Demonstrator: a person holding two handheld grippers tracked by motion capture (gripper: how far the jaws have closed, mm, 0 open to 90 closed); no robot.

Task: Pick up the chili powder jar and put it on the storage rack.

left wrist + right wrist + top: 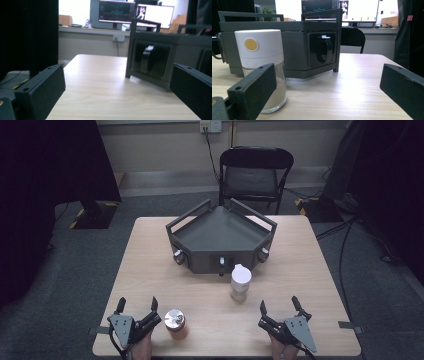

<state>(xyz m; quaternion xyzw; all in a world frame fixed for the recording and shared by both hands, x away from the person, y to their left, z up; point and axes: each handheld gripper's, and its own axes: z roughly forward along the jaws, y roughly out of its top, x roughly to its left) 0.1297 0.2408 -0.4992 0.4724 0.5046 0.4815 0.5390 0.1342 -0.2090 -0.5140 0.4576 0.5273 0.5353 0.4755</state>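
The left gripper [137,306] is resting at the near table [300,270] edge, jaws spread wide and holding nothing. Just beside it a silver-lidded jar [175,323] is standing upright, within easy reach. Farther right, the white-capped jar [240,282] is waiting before the grey tray [220,240]. The right gripper [279,306] is likewise sitting wide open, empty.

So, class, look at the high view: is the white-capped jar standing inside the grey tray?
No, the white-capped jar stands on the bare table, just in front of the grey tray, not in it.
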